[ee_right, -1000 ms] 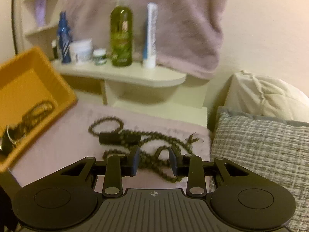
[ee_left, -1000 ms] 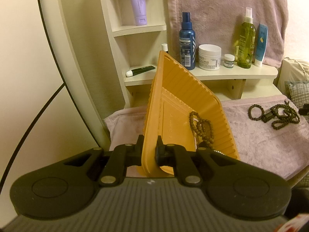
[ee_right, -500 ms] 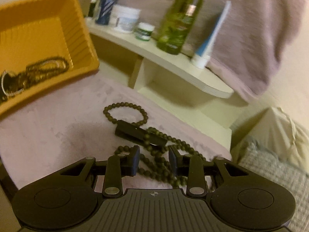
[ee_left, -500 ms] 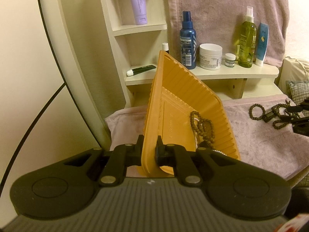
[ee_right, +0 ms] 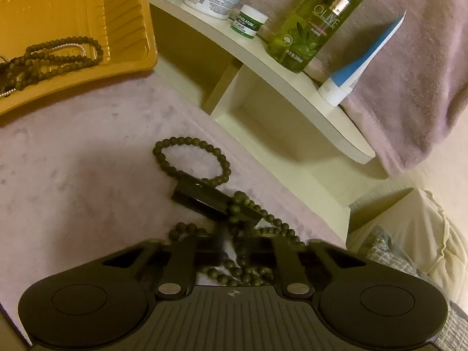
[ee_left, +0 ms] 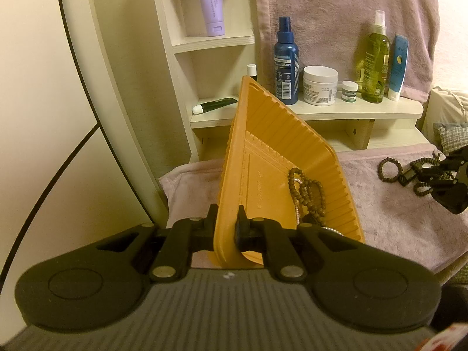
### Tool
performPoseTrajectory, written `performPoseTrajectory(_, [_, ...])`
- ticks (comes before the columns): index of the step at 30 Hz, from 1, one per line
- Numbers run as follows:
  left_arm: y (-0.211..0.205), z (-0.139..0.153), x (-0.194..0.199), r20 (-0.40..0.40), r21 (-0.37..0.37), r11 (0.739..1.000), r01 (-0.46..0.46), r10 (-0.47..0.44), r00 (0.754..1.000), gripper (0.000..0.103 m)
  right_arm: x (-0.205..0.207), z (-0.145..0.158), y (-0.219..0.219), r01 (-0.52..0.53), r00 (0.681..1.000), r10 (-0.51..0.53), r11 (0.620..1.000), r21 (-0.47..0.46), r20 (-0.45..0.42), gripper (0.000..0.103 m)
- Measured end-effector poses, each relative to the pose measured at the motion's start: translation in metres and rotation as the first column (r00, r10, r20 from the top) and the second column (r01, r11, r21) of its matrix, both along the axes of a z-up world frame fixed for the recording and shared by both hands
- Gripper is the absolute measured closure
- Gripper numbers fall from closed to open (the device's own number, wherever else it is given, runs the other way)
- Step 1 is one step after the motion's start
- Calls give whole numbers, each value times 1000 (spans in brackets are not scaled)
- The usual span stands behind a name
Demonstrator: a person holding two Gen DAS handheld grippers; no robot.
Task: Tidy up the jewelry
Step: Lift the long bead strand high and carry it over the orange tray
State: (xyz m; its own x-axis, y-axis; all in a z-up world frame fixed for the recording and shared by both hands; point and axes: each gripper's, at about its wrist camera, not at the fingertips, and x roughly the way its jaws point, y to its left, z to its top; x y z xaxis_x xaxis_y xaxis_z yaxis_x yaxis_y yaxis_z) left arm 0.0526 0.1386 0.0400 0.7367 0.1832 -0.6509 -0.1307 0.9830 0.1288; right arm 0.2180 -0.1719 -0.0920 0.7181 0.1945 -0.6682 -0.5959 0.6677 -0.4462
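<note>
Bedroom corner w/ a cream wall; a pale pink towel (ee_right: 73, 181) covers the counter, its far edge running along the foot of a cream shelf unit (ee_left: 351, 111), its right edge near a grey plaid pillow (ee_right: 389, 257). All places below are rel. to the orange tray (ee_left: 263, 152).

Biggest item: the tray itself, tipped up on edge at the towel's left side, ribbed walls showing. Its top corner reaches up in front of the shelf lip. Left gripper (ee_left: 226, 228) has its fingers clamped on the tray's near rim, one pad each side of the wall. Inside, a brown bead strand (ee_left: 307, 193) and a thin pearl chain (ee_left: 298, 213) lie slumped toward the tray's low right wall.

Right of the tray: a wide bare stretch of towel, open room betw. tray rim and the next item. Beyond that gap, well apart from the tray, lies the dark bead necklace (ee_right: 190, 158) w/ a black rectangular pendant (ee_right: 210, 197), one loop spread flat, the rest bunched. Right gripper (ee_right: 234, 248) sits over that bunch, fingers closing, blurred, beads between them; can't tell if the pads press yet.

Behind the tray on the shelf: blue spray bottle (ee_left: 286, 61), white cream jar (ee_left: 320, 86), green olive bottle (ee_right: 316, 20), blue-white tube (ee_right: 362, 58), small green-label pot (ee_right: 248, 22).
</note>
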Motion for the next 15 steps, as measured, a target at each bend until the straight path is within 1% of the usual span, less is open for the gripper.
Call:
performPoseTrajectory(3, [0,0,0,1,0,1000,0,0,1000,94,-7,5,-4,-2,1000,2,1000,13,25,96])
performPoseTrajectory(6, [0,0,1,1,1,1000,0,0,1000,94,-16,21,-13,3,998,-6,999,46,67,96])
performPoseTrajectory(11, [-1,0,0,3,-2,1000,-1,1,1000,94,-31,70,-36,21,986,-41,992,123,163,96])
performPoseTrajectory(15, [-1,1,0,3,0,1000,0,0,1000,94,-45,118,-57,31,965,-79,981,189,249,96])
